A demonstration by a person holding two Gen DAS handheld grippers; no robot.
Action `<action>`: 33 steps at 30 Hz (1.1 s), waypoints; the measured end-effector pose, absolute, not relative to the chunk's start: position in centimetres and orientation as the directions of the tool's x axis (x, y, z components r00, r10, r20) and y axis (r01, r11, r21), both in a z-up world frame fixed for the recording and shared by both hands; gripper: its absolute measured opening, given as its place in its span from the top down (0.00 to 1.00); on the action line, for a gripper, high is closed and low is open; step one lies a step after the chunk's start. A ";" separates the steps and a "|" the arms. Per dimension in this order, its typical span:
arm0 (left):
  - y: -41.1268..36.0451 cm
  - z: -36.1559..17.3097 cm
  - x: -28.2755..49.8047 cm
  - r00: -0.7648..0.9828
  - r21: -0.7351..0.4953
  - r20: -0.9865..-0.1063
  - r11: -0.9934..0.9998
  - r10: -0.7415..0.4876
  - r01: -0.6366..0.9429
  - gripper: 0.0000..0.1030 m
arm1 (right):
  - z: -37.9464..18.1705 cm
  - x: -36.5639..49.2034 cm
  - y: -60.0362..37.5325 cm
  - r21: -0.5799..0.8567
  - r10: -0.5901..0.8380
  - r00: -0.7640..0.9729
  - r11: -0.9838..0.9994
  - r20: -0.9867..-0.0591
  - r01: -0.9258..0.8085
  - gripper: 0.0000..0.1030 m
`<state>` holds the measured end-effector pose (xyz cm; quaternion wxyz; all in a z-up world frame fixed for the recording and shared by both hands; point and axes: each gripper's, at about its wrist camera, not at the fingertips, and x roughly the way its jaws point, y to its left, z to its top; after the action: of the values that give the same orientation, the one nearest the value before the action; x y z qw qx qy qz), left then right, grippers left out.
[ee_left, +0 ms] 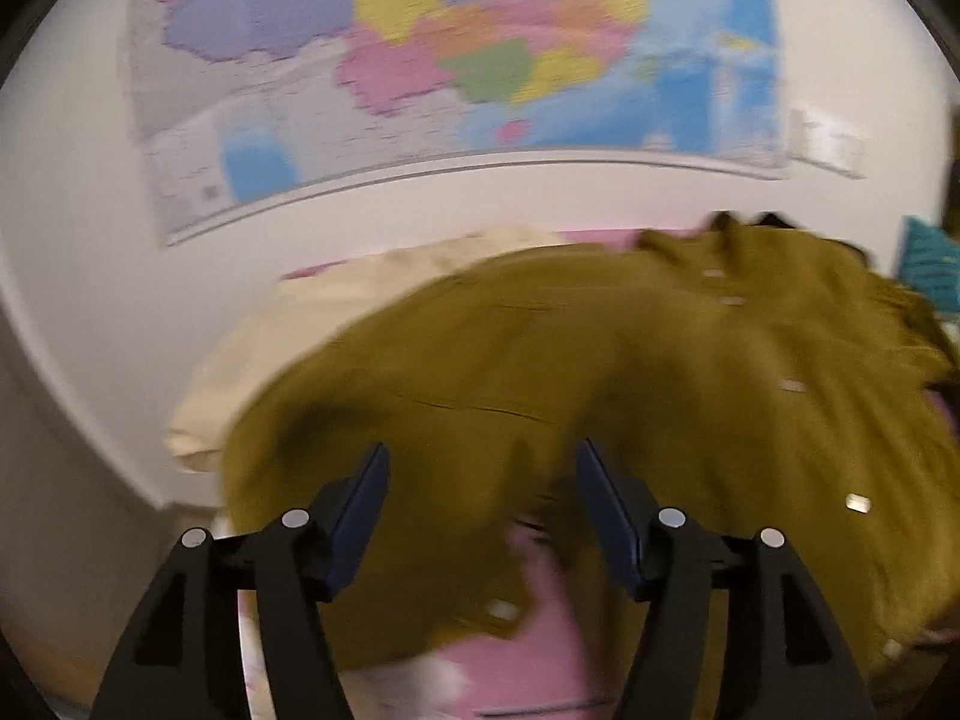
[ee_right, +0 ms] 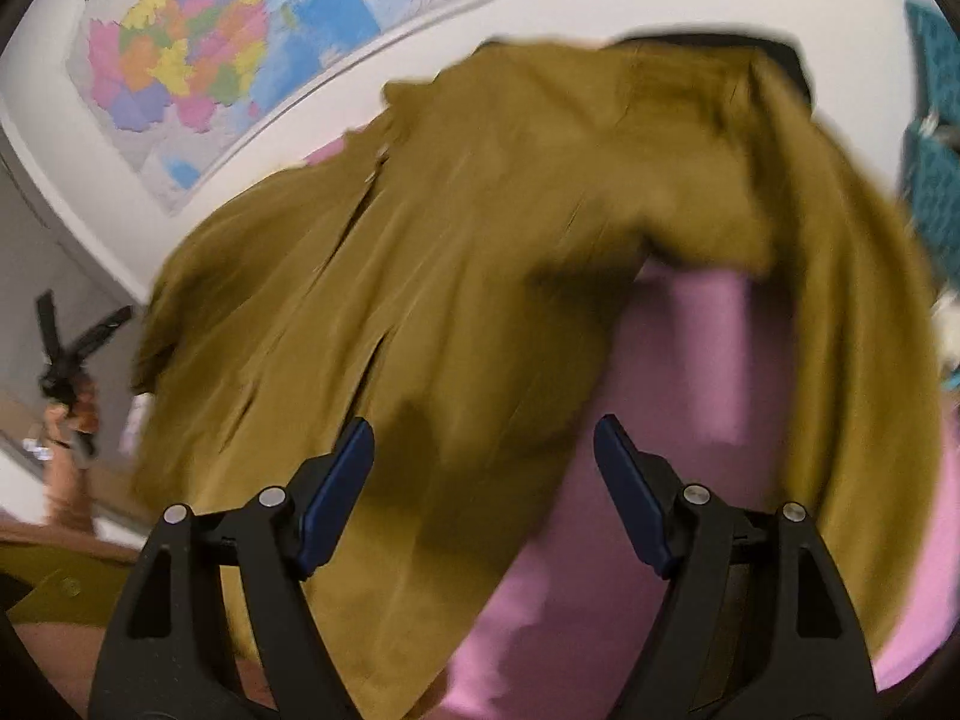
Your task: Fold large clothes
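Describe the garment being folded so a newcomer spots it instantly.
Start at the big coloured wall map; below it lies a pink bed cover. Spread over that cover is the olive-mustard button-front shirt, beside a cream cloth. It alone is dark yellow-green, with a row of pale buttons down the front.

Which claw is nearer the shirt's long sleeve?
Right. The right claw is open, near the sleeve trailing down the shirt's right side. The left claw hangs open over the opposite hem.
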<state>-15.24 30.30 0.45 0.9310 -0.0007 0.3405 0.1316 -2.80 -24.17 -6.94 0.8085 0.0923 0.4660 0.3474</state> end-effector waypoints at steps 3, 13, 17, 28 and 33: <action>27.9 -0.8 -15.0 0.736 0.090 -0.649 0.980 0.193 -0.178 0.37 | -8.8 -4.1 -23.9 0.533 0.688 0.249 0.700 -0.682 -0.475 0.52; 23.5 -4.5 -13.2 0.680 0.116 -0.721 0.991 0.135 -0.074 0.37 | -3.9 -2.3 -26.4 0.446 0.626 0.439 0.774 -0.644 -0.450 0.87; 23.0 -6.0 -12.8 0.645 0.146 -0.749 0.987 0.154 -0.066 0.32 | -6.5 -2.1 -24.8 0.310 0.495 0.442 0.850 -0.748 -0.426 0.74; 26.3 -7.9 -17.4 0.598 -0.174 -0.794 0.983 -0.108 -0.053 0.18 | -8.0 -6.6 -27.6 0.621 0.772 0.286 0.630 -0.568 -0.467 0.25; 23.8 -9.0 -18.7 0.572 -0.234 -0.793 0.972 -0.210 0.032 0.28 | -8.0 -8.2 -25.4 0.622 0.792 0.190 0.581 -0.580 -0.525 0.78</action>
<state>-18.73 23.83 -9.01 0.8813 -0.0971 0.4573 -0.0687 -8.18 -25.39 -7.96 0.7579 0.1439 0.4648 0.4346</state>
